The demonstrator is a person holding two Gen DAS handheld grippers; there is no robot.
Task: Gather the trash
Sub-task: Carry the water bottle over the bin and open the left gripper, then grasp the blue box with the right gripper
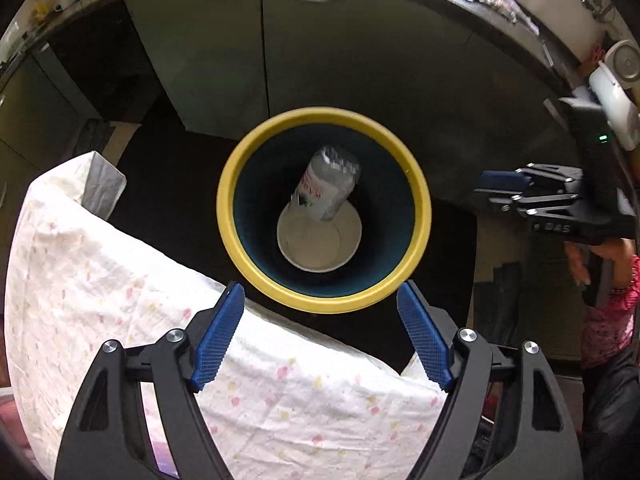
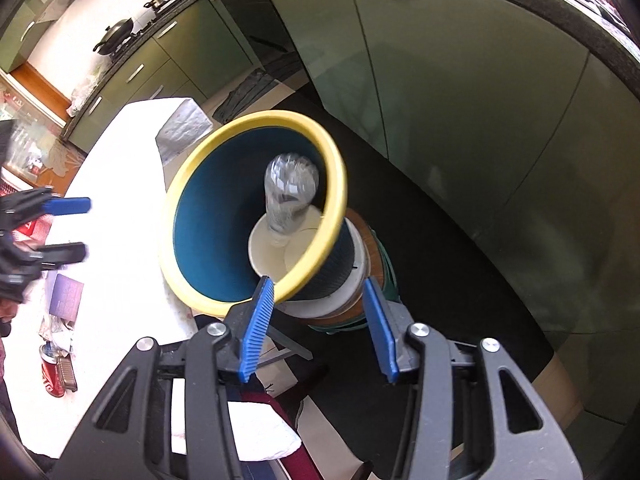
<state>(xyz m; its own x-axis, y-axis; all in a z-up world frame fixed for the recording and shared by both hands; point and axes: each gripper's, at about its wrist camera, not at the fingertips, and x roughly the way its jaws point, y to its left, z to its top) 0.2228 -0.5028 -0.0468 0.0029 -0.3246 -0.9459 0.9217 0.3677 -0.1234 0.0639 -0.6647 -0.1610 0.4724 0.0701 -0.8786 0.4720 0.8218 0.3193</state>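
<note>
A yellow-rimmed bin (image 1: 324, 120) with a dark blue inside stands on a stool beside the table; it also shows in the right wrist view (image 2: 256, 128). Inside it a clear plastic bottle (image 1: 326, 184) (image 2: 290, 196) leans on a white paper bowl (image 1: 316, 246) (image 2: 276, 256). My left gripper (image 1: 320, 332) is open and empty above the bin's near rim. My right gripper (image 2: 320, 328) is open and empty beside the bin. The right gripper shows in the left wrist view (image 1: 504, 190), the left in the right wrist view (image 2: 68, 228). A red can (image 2: 52, 376) lies on the table.
The table has a white patterned cloth (image 1: 120, 280) (image 2: 120, 200). A purple card (image 2: 66, 296) and crumpled wrappers (image 2: 56, 328) lie near the can. Green cabinets (image 2: 440, 80) line the wall behind the bin. The floor (image 2: 440, 260) is dark.
</note>
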